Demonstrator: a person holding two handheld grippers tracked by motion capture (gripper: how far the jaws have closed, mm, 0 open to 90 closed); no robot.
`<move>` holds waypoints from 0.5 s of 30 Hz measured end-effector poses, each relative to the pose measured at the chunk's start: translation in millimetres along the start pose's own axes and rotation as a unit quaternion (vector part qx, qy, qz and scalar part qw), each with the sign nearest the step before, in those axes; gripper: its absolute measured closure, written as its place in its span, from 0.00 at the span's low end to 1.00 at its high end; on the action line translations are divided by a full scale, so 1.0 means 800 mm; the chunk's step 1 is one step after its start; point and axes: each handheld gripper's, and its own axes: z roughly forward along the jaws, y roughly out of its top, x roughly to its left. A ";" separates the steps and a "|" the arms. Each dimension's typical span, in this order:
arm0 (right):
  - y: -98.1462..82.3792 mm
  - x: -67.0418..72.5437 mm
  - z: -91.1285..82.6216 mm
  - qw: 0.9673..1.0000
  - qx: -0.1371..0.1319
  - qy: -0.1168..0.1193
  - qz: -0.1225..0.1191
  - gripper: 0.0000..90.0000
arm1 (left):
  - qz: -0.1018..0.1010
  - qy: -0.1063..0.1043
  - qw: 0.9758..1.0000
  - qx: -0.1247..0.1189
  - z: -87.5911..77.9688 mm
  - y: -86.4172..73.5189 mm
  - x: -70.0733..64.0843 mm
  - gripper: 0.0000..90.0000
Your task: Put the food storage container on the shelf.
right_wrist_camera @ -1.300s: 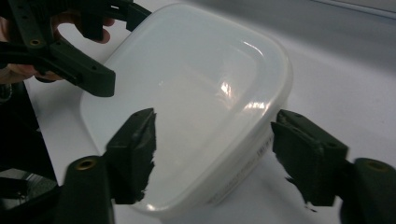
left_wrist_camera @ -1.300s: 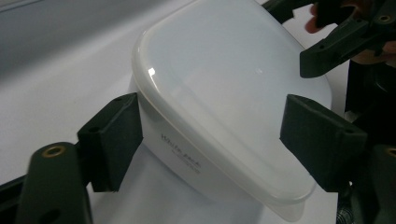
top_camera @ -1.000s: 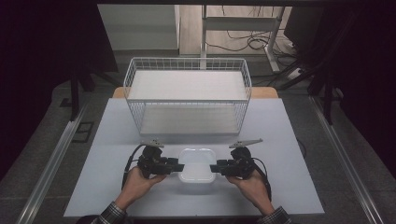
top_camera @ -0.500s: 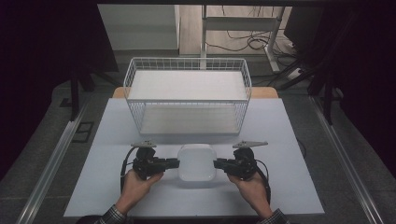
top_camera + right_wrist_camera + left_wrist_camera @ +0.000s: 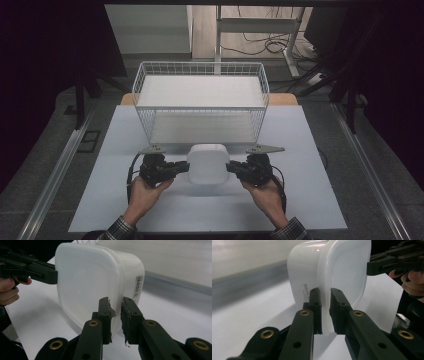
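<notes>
A white plastic container (image 5: 208,162) with a rounded square outline hangs just above the table, tipped on edge in front of the wire basket. My left gripper (image 5: 186,166) is shut on its left rim, and the pads (image 5: 315,300) pinch the thin lip of the container (image 5: 332,272). My right gripper (image 5: 230,167) has just been closing and is shut on the opposite rim. In the right gripper view the right gripper (image 5: 115,302) clamps the container (image 5: 87,282) near a barcode label. The left gripper (image 5: 37,271) shows beyond it.
A white wire basket (image 5: 200,67) with a pale flat bottom stands behind the container at the far edge of the white tabletop (image 5: 300,200). Metal rails run along both sides of the table. Cables lie on the floor at the back.
The container has come up off the table and tipped, so a broad face now points up at the high camera. Both hands stayed near the table's front.
</notes>
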 end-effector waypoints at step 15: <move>0.054 0.011 -0.012 0.999 -0.036 0.005 -0.025 0.87 | 0.014 0.006 0.999 -0.030 -0.030 0.046 0.001 0.90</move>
